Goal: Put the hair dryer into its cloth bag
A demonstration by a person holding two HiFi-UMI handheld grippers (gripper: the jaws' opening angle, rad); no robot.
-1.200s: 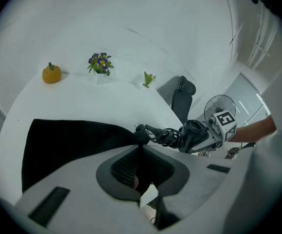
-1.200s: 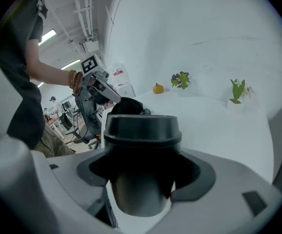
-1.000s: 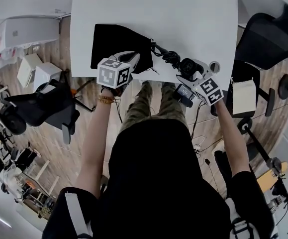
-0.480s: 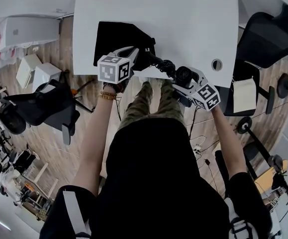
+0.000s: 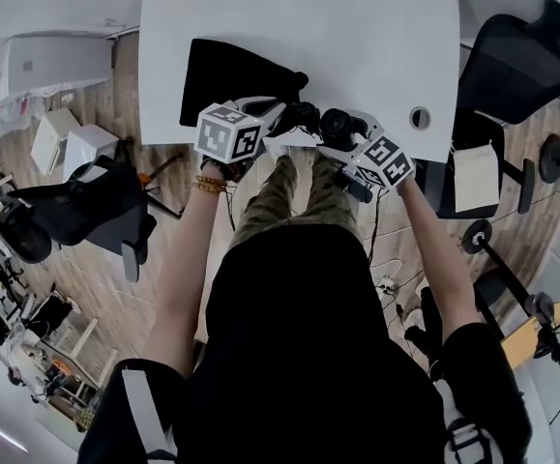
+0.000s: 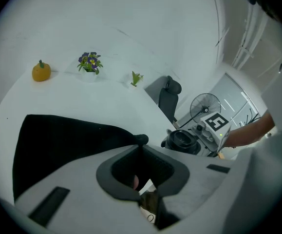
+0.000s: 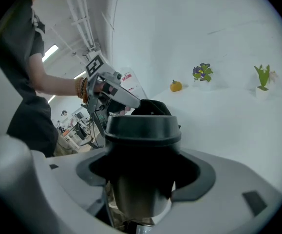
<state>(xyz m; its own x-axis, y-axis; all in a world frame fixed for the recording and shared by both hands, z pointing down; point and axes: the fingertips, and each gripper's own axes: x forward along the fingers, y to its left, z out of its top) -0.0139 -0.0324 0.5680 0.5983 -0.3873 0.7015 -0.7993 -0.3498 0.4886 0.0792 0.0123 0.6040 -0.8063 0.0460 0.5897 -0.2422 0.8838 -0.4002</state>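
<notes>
The black cloth bag (image 5: 229, 73) lies flat on the white table (image 5: 357, 37), its mouth toward the near edge. My left gripper (image 5: 281, 109) is shut on the rim of the bag (image 6: 67, 143) at its mouth, and its jaws meet on the cloth in the left gripper view (image 6: 141, 143). The black hair dryer (image 5: 336, 124) is clamped in my right gripper (image 5: 349, 135), its barrel (image 7: 141, 130) filling the jaws. The dryer's front end points left, close to the bag mouth (image 7: 153, 106). The dryer's cord is hidden.
An orange pumpkin figure (image 6: 41, 71), a small pot of purple flowers (image 6: 90, 62) and a little green plant (image 6: 136, 78) stand at the table's far side. A round cable hole (image 5: 420, 119) is at the table's right. A black office chair (image 5: 516, 66) stands at the right.
My right gripper has carried the hair dryer leftward along the table's near edge, up to the bag mouth. The left gripper has shifted slightly right, still holding the bag's rim.
</notes>
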